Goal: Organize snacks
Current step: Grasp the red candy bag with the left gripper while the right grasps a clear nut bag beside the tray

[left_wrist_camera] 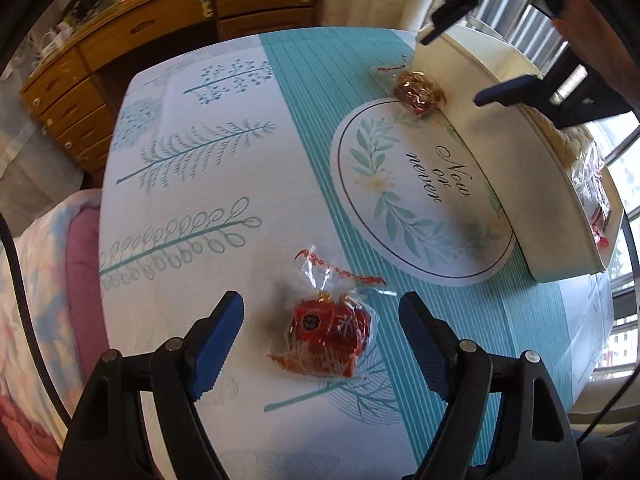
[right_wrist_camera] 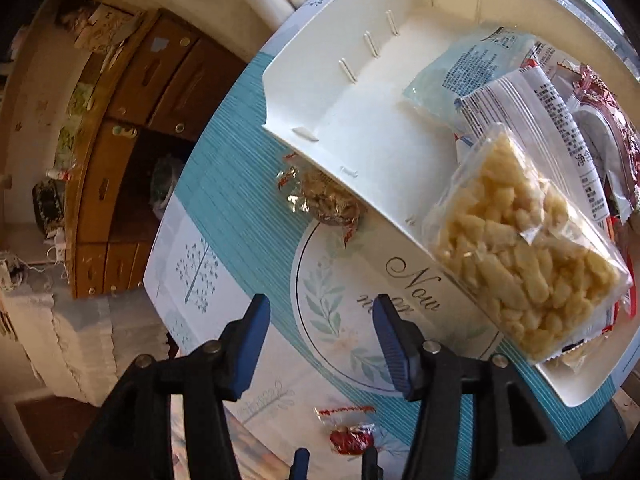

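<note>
A red snack packet (left_wrist_camera: pixel 328 332) in clear wrap lies on the patterned tablecloth (left_wrist_camera: pixel 192 216). My left gripper (left_wrist_camera: pixel 322 304) hangs just above it, open, its blue fingers on either side and not touching. A gold-wrapped snack (left_wrist_camera: pixel 418 92) rests against the white tray (left_wrist_camera: pixel 500 168). In the right wrist view my right gripper (right_wrist_camera: pixel 322 308) is open and empty over the cloth, beside the white tray's (right_wrist_camera: pixel 304 136) near wall. A clear bag of pale puffed snacks (right_wrist_camera: pixel 520 248) lies on other packets inside the tray. The gold snack (right_wrist_camera: pixel 324 200) and red packet (right_wrist_camera: pixel 352 436) show there too.
A wooden chest of drawers (left_wrist_camera: pixel 132 36) stands beyond the table's far edge. A bed with a pink and blue blanket (left_wrist_camera: pixel 44 280) sits along the left side. Windows (left_wrist_camera: pixel 616 320) are behind the tray. Several packets (right_wrist_camera: pixel 560 112) fill the tray's right half.
</note>
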{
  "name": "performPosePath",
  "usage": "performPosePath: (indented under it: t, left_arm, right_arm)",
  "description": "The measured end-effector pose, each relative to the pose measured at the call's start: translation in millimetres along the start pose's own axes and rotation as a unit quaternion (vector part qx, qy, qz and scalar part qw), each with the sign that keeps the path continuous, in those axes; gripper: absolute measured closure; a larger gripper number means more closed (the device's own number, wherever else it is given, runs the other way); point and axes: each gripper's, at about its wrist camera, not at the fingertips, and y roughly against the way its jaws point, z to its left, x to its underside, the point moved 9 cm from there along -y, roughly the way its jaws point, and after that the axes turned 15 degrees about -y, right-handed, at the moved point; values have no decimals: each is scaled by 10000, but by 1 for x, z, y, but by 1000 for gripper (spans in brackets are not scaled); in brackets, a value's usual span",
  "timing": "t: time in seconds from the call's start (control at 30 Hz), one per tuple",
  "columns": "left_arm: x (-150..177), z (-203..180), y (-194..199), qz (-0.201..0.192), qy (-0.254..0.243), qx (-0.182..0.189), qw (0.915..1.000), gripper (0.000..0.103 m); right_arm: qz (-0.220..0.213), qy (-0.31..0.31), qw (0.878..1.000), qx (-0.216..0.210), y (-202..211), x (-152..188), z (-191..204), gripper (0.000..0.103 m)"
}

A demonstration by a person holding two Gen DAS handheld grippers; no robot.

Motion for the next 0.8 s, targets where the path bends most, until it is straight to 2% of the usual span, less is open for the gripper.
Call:
performPosePath:
  t: [0.23, 0.53, 0.67, 0.8]
  left_arm:
    - [-3, -6, -20, 62, -443, 253, 9987, 24]
    - [-9, -12, -37, 95, -736, 479, 9961, 33]
    - [-13, -13, -39, -28, -791, 467, 9958, 34]
    - [-16, -12, -39, -209, -795, 519, 9953, 40]
  right_arm:
    - [-458, -215, 9986, 137, -24, -21, 8, 48]
    - [-444, -526, 9970, 357, -50, -29, -1, 48]
    - [-441, -603, 9962, 440, -56, -31, -3, 48]
    - [-450, -631, 9950, 629, -63, -31, -5, 48]
